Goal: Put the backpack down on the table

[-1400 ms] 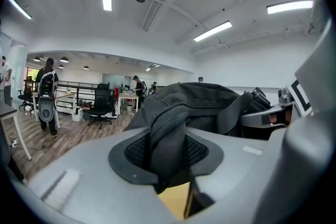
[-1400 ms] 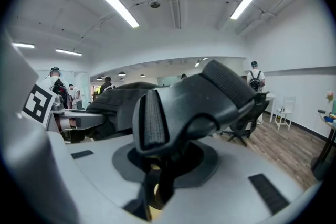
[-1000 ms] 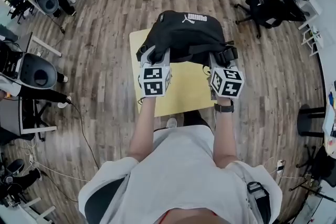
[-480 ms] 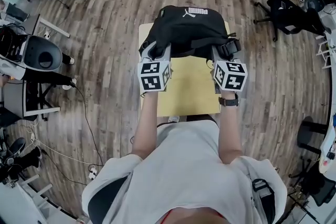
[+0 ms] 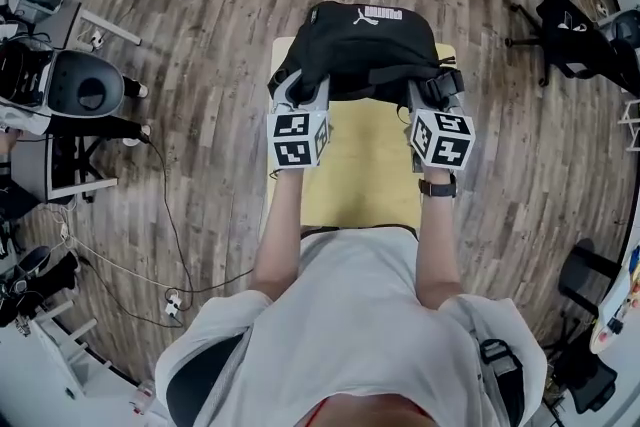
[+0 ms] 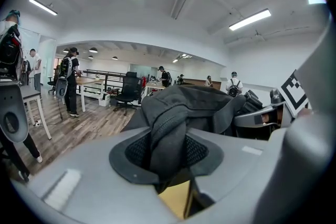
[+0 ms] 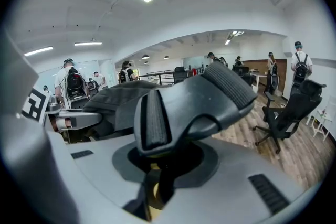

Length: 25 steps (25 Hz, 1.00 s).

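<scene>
A black backpack with a white logo hangs over the far half of a small yellow table. My left gripper is shut on its left shoulder strap, which bunches up between the jaws in the left gripper view. My right gripper is shut on the padded right strap, which fills the right gripper view. Whether the bag's bottom touches the tabletop is hidden by the bag itself.
Wood floor surrounds the table. Office chairs stand at the right, grey equipment and a stand at the left, cables on the floor. People with backpacks stand farther off in the room.
Both grippers have carried the backpack forward and lower, over the table's far half. The grips on the straps are unchanged.
</scene>
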Available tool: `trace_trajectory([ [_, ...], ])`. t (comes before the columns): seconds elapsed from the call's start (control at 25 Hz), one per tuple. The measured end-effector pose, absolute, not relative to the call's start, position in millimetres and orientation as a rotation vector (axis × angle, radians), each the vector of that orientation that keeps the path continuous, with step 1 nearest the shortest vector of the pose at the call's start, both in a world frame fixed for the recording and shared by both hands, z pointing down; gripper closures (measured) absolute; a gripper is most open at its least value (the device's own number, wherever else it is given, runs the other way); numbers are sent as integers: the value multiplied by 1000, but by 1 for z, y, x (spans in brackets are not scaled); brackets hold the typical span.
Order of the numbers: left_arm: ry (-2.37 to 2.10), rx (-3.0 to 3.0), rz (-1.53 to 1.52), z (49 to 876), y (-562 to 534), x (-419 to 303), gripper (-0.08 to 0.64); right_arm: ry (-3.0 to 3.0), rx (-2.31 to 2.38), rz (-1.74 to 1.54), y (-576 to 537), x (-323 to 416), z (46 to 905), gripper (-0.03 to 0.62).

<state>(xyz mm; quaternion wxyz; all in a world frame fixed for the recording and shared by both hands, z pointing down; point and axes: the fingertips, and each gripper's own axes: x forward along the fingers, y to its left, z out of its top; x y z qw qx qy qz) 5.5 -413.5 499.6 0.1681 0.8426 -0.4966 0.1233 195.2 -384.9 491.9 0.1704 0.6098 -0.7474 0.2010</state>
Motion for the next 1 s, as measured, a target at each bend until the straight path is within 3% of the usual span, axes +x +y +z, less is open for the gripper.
trace_trajectory([
  [1.0,-1441,2250,594,638,-478,1,448,-2057,1526,737,-458,193,622,482],
])
